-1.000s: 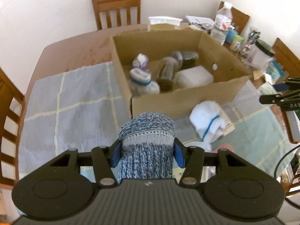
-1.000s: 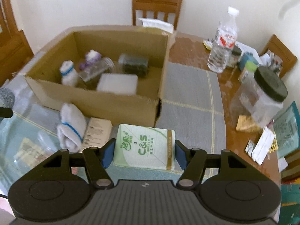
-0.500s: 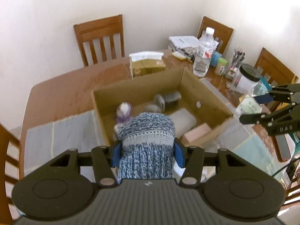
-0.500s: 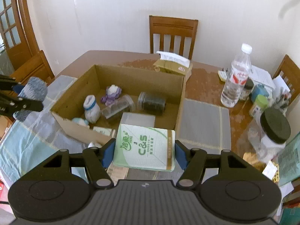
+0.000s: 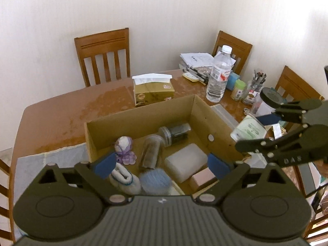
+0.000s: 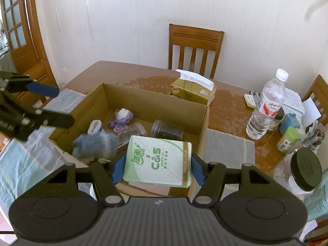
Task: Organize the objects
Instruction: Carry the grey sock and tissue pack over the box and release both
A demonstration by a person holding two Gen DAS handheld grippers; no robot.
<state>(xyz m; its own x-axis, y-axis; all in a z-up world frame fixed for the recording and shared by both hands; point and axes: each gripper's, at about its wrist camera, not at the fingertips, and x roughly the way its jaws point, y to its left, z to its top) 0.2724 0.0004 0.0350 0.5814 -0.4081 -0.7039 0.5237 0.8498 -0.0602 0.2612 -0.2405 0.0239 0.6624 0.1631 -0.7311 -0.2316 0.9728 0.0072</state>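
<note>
The cardboard box (image 5: 141,123) sits open-topped on the wooden table (image 5: 61,114), its 4 thin brown walls standing upright; the far wall nearly meets a gold tissue box (image 5: 153,91), while the left side faces a wide bare stretch of tabletop and a pale checked cloth (image 5: 61,160); the right wall borders a grey placemat (image 6: 225,145) and, beyond it, a crowd of things: a clear plastic water bottle (image 6: 264,106), a green-capped jar (image 6: 288,137) and a black-lidded tub (image 6: 305,170).

The left gripper (image 5: 162,163) hangs over the box's near edge with its jaws opening wide and nothing pressed between the blue pads (image 5: 104,163); the blue-grey knitted sock (image 5: 154,179) is blurred below them, inside the box at its near-left corner, soft and rounded, just beside a white rolled sock (image 5: 125,178) with a blue band.

The right gripper (image 6: 156,167) is clamped on a soft green-and-white tissue pack (image 6: 158,161), a flat plastic-wrapped rectangle held above the box's near wall; its pads (image 6: 119,169) press both short sides.

On the box floor lie a purple-and-white crocheted toy (image 5: 124,149), 2 clear round jars on their sides, 1 with dark contents (image 5: 174,133) and 1 paler (image 5: 150,150), a frosted white rectangular container (image 5: 185,163) and a pink box (image 5: 204,177) at the near-right corner; free floor shows along the far wall.

Wooden slat-back chairs (image 5: 103,56) ring the table against plain white walls.
</note>
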